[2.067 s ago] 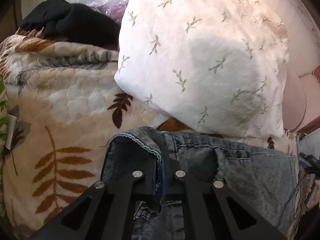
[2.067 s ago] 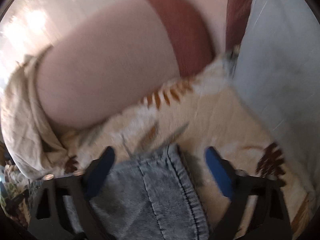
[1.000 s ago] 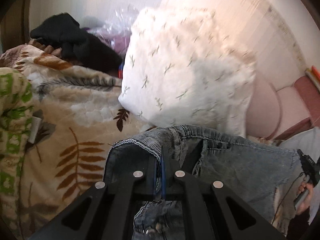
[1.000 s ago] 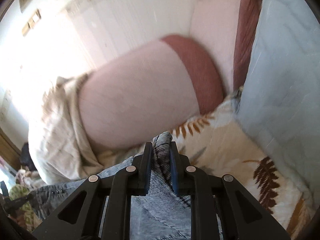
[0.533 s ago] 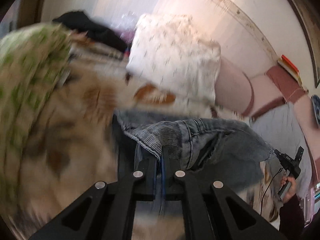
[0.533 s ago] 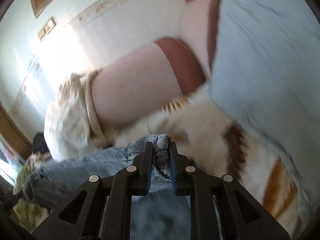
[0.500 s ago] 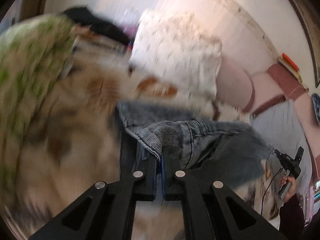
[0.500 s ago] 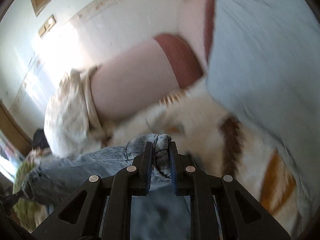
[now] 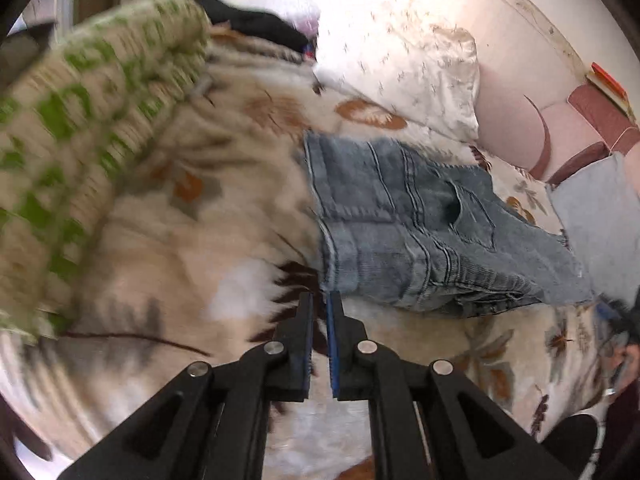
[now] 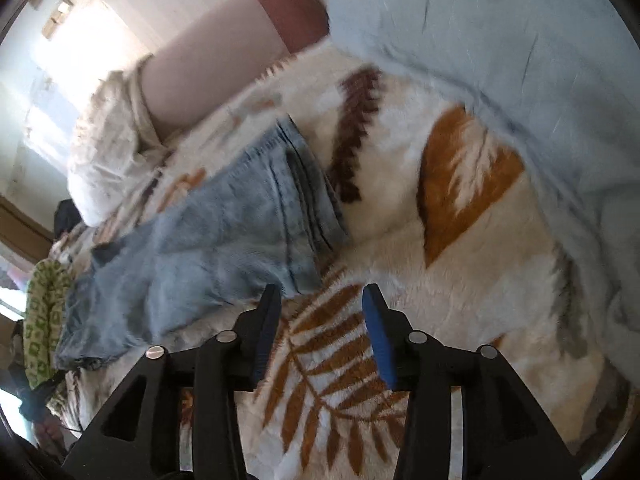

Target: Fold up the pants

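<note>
The blue denim pants (image 9: 420, 232) lie folded over themselves on the leaf-print blanket (image 9: 180, 280). My left gripper (image 9: 320, 296) hovers just short of their near left corner. Its jaws are opening, parted only a crack, and nothing is between them. In the right wrist view the pants (image 10: 240, 232) stretch away to the upper left. My right gripper (image 10: 322, 292) sits at their near right corner. Its jaws are opening wide over bare blanket (image 10: 400, 220), with the denim edge beside the left finger (image 10: 268, 312) and not between the pads.
A white sprigged pillow (image 9: 408, 60) and a pink bolster (image 9: 508, 128) lie behind the pants. A green-patterned cloth (image 9: 80, 120) is heaped at the left, with a black garment (image 9: 248, 20) behind it. A pale blue sheet (image 10: 500, 40) covers the right side.
Both grippers carried the pinched denim edge back toward the near side and down. Both have let go: the right jaws have spread wide, the left only a crack. The pants now lie folded.
</note>
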Action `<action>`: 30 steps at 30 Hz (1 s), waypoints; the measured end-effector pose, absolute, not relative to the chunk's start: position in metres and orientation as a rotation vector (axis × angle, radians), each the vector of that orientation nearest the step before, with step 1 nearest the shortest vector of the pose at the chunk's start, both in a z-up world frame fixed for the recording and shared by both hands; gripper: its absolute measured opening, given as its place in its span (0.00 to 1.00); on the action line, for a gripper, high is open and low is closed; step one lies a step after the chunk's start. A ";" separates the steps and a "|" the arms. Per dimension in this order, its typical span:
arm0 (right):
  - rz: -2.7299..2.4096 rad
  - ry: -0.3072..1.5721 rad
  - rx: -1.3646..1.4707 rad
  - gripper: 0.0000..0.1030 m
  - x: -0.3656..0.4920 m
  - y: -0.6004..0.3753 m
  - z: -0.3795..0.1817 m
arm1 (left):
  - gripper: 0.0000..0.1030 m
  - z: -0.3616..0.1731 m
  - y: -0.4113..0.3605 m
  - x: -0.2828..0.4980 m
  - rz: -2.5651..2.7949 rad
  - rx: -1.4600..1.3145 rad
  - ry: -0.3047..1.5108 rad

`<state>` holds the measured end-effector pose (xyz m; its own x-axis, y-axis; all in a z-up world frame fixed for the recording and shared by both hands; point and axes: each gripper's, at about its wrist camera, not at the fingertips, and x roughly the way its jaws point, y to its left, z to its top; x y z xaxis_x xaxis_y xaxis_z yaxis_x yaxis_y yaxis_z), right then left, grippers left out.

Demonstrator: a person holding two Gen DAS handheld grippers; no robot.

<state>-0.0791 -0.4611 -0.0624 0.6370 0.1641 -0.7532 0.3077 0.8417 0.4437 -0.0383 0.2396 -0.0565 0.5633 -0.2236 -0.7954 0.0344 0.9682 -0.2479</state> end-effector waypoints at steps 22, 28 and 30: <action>-0.110 1.086 0.569 0.34 0.078 -0.457 -0.093 | 0.10 -0.077 0.124 0.022 -0.354 -0.156 0.940; -0.121 0.923 0.524 0.12 0.078 -0.455 -0.058 | 0.10 -0.080 0.139 0.025 -0.332 -0.189 0.917; -0.121 0.823 0.527 0.11 0.077 -0.456 -0.038 | 0.10 -0.080 0.145 0.026 -0.324 -0.216 0.896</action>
